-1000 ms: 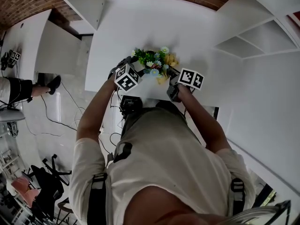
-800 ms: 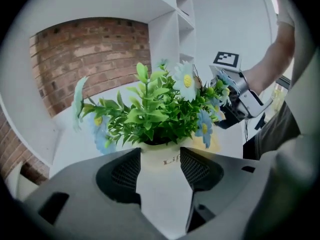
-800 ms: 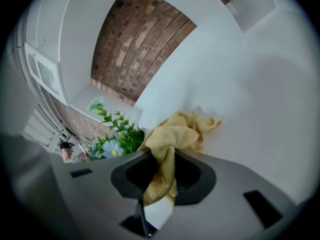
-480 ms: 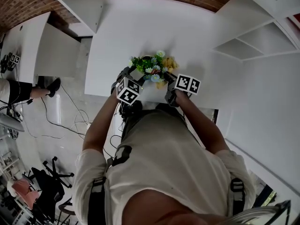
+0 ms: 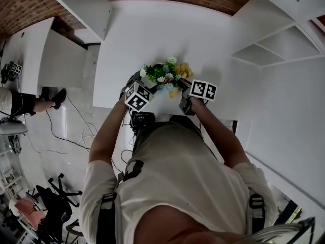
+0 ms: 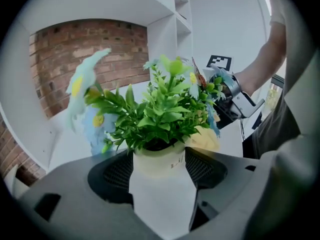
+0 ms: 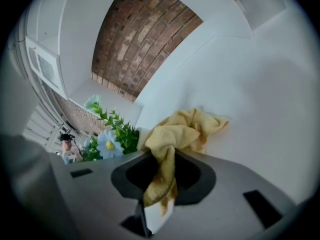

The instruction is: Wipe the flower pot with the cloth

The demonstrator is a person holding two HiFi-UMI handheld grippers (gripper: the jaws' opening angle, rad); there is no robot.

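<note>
A cream flower pot (image 6: 160,160) filled with green leaves and small flowers (image 5: 165,74) stands near the front edge of the white table. My left gripper (image 6: 159,178) reaches around it with a pad close on each side. Its jaws have just been opening, and they stand wide and open with the pot between them. My right gripper (image 7: 162,170) is shut on a crumpled yellow cloth (image 7: 181,130), which hangs out over the table just right of the plant. From the head view the cloth (image 5: 175,88) lies against the pot's right side.
The white table (image 5: 152,29) runs back to a brick wall. A white shelf unit (image 5: 269,50) stands on the right. Another person's legs (image 5: 20,98) and loose cables (image 5: 66,131) are on the floor at the left. The table's front edge is right below the grippers.
Both grippers stay at the pot, and the left gripper's marker cube has rolled slightly. The cloth remains in the right gripper.
</note>
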